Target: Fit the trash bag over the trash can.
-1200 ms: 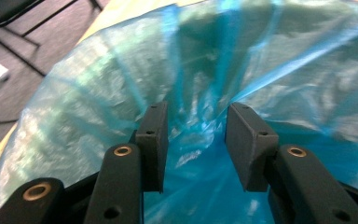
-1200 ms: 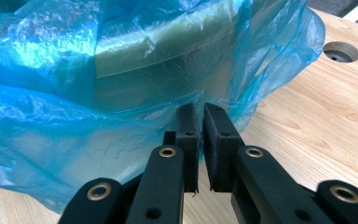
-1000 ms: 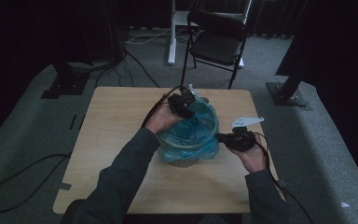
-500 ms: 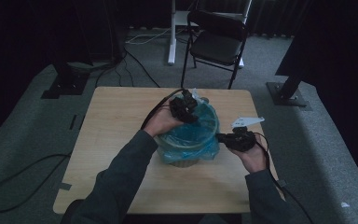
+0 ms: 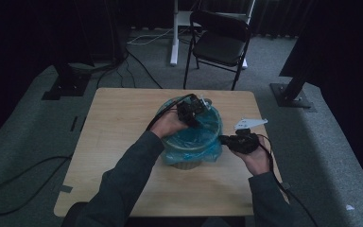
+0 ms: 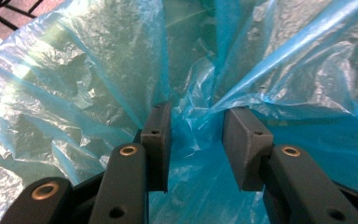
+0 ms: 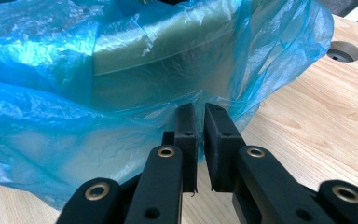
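Note:
A round bin (image 5: 189, 158) lined with a blue plastic bag (image 5: 203, 130) stands mid-table. My left gripper (image 5: 194, 108) reaches over the bin's far rim. In the left gripper view the left gripper (image 6: 196, 135) has a bunched fold of the bag (image 6: 191, 112) between its pads, which stand apart; the jaws have just been opening. My right gripper (image 5: 223, 139) is at the bin's right side. In the right gripper view the right gripper (image 7: 200, 116) has its pads nearly together, pinching the bag's overhanging edge (image 7: 121, 130) outside the bin wall.
The wooden table (image 5: 118, 132) has a round hole (image 7: 342, 51) near a corner. A black folding chair (image 5: 220, 42) and a white post (image 5: 174, 33) stand beyond the far edge. Cables (image 5: 14, 184) lie on the carpet at the left.
My left gripper has shifted slightly along the bin's far rim. The right hand has stayed where it was.

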Motion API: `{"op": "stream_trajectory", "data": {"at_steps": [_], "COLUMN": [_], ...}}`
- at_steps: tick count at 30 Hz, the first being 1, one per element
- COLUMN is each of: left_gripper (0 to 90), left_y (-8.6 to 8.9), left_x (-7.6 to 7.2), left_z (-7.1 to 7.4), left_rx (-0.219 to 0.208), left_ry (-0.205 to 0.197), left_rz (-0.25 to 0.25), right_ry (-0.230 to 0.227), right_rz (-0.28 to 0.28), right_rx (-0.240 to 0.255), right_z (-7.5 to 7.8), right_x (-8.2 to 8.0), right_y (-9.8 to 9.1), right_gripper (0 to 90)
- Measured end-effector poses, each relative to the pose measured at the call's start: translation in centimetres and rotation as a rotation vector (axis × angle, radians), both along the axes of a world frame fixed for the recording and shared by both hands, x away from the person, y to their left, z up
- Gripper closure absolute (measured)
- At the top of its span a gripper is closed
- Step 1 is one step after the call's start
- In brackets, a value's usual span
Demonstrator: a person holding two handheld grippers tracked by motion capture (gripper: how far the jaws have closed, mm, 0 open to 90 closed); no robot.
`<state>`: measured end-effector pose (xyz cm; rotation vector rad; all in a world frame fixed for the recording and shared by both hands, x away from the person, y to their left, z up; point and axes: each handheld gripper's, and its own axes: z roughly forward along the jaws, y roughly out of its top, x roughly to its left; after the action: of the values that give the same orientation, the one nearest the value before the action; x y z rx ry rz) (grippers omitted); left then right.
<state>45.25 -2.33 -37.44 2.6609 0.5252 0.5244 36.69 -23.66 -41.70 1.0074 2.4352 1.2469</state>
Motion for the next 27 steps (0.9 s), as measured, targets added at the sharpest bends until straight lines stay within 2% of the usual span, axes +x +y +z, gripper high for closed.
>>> {"op": "stream_trajectory", "data": {"at_steps": [7, 8, 12, 16, 18, 19, 20, 24, 25, 26, 27], "left_gripper": [59.9, 59.9, 59.1, 58.4, 57.9, 57.8, 57.8, 57.0, 56.9, 56.9, 55.9], "left_y": [-0.1, 0.1, 0.9, 1.9, 2.6, 2.6, 3.6, 5.6, 5.6, 6.8, 7.5], "left_x": [-0.1, -0.2, -0.3, -0.6, -0.8, -0.8, -1.1, -1.8, -1.8, -2.2, -2.4], "left_z": [-0.2, 0.1, 1.0, 1.9, 2.5, 2.5, 3.1, 4.0, 4.0, 4.2, 4.3], "left_rx": [0.02, -0.002, -0.097, -0.144, -0.181, -0.181, -0.233, -0.32, -0.32, -0.361, -0.381], "left_ry": [-0.014, -0.039, -0.042, -0.072, -0.092, -0.092, -0.101, -0.139, -0.139, -0.152, -0.165], "left_rz": [-0.001, -0.01, 0.002, 0.016, 0.021, 0.021, 0.025, 0.049, 0.049, 0.061, 0.072], "right_ry": [0.0, 0.0, -0.001, -0.001, -0.002, -0.002, -0.002, -0.004, -0.004, -0.004, -0.007], "right_rz": [0.001, 0.0, -0.003, -0.005, -0.006, -0.006, -0.006, -0.006, -0.006, -0.007, -0.004], "right_rx": [0.001, 0.001, 0.007, 0.008, 0.011, 0.011, 0.011, 0.012, 0.012, 0.012, 0.012], "right_z": [0.0, 0.0, 0.1, 0.1, 0.1, 0.1, 0.2, 0.2, 0.2, 0.2, 0.2], "right_x": [0.0, 0.0, 0.0, 0.0, -0.1, -0.1, -0.1, -0.1, -0.1, -0.1, -0.1], "right_y": [0.0, 0.0, -0.1, -0.2, -0.3, -0.3, -0.3, -0.3, -0.3, -0.3, -0.3], "right_gripper": [83.6, 83.6, 83.3, 82.8, 82.5, 82.5, 82.4, 82.0, 82.0, 81.8, 80.5]}}
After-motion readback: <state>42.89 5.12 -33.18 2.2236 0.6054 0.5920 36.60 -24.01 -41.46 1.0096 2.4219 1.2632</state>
